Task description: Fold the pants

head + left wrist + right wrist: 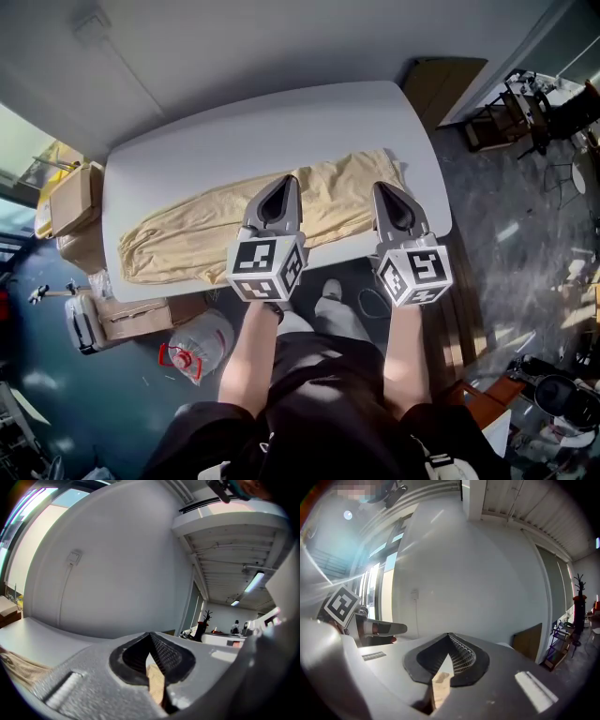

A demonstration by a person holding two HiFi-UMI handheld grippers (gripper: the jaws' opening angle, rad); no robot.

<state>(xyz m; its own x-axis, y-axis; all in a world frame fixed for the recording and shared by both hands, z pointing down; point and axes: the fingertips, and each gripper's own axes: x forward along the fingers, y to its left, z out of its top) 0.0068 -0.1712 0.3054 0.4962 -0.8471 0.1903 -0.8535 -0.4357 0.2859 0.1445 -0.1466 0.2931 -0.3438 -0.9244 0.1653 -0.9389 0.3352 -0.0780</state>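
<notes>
The white table [281, 122] with rounded corners fills the middle of my head view, and its far half is bare. The tan pants [187, 239] lie stretched lengthwise along its near side, from the left corner almost to the right edge, rumpled and flat on the top. I cannot tell which end is the waist.

On the floor to the left of the table stand cardboard boxes [75, 199], one of them partly under the table's near corner. Just beside that one lies a clear water jug [202, 342] with a red handle.

The left gripper [286, 180] and the right gripper [382, 187] are side by side over the right half of the pants. Both point away from me across the table, and each has its marker cube toward me. The left one sits near the middle of the garment, the right one near its right end.

In the left gripper view the jaws are clenched, with a strip of tan cloth pinched between the ribbed pads [166, 656]. In the right gripper view the jaws are clenched the same way on a narrow fold of the same fabric, which shows pale between the pads. The left gripper's cube is also in that view, off to the left.
</notes>
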